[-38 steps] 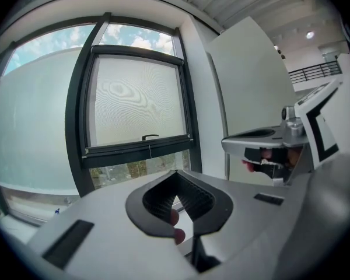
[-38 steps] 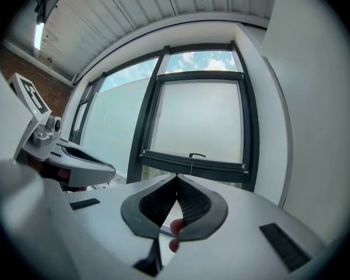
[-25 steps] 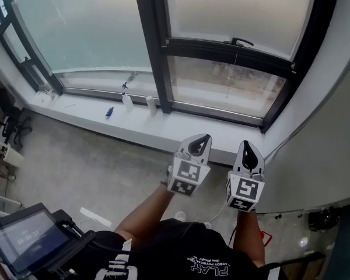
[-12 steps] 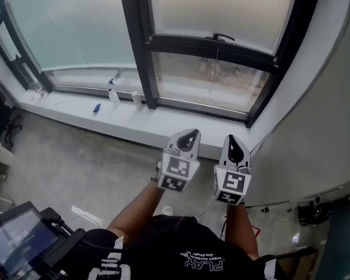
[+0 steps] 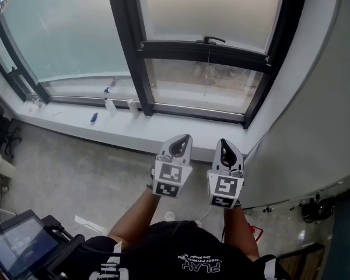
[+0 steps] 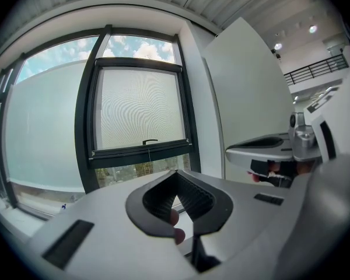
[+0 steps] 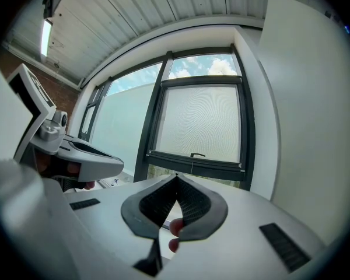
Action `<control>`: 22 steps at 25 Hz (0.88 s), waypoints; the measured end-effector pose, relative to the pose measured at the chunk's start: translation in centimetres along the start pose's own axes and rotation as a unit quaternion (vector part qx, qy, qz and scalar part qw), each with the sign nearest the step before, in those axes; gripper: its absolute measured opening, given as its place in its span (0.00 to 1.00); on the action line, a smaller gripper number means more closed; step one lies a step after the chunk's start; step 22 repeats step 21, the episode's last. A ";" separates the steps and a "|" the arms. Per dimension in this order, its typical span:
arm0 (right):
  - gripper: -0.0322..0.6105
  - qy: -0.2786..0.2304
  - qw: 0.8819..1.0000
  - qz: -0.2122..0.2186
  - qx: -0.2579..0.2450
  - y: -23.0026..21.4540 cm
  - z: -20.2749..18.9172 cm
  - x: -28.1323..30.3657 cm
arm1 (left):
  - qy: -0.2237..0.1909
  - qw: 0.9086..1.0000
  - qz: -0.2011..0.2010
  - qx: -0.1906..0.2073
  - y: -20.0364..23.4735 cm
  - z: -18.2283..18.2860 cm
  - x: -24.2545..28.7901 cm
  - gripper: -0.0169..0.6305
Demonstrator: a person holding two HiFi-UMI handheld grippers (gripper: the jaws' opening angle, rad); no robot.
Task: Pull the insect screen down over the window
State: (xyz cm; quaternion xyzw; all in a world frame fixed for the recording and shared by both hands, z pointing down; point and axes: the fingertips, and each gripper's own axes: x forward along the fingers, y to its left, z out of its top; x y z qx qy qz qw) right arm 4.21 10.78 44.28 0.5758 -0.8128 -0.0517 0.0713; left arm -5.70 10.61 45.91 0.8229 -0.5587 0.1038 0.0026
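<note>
Well below the handle (image 5: 213,39) of the insect screen (image 5: 216,7), left tongs (image 5: 184,140) and right tongs (image 5: 224,143) pressed together, empty; screen drawn partway, bottom of window (image 5: 204,86) left to cover.

Black shirt (image 5: 199,263), worn by the person: white print "PLAY", seen upside down, with a smaller line beside it too fine to read. Screen (image 5: 17,247), lower left: one row of digits, too blurred to read.
</note>
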 end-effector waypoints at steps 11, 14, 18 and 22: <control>0.05 0.002 1.000 0.002 0.008 -0.1 0.0 0.0 | -0.003 1.000 0.010 -0.007 0.3 0.0 -0.5 0.03; 0.05 0.002 1.000 0.006 0.003 0.3 -0.1 0.2 | 0.000 1.000 0.012 -0.010 0.7 -0.4 -0.6 0.03; 0.05 0.002 1.000 0.010 -0.003 0.9 -0.2 0.3 | 0.001 1.000 0.012 -0.010 0.8 -0.7 -0.7 0.03; 0.05 0.003 1.000 0.012 -0.005 1.3 -0.5 0.2 | 0.002 1.000 0.010 -0.010 0.8 -1.1 -0.9 0.03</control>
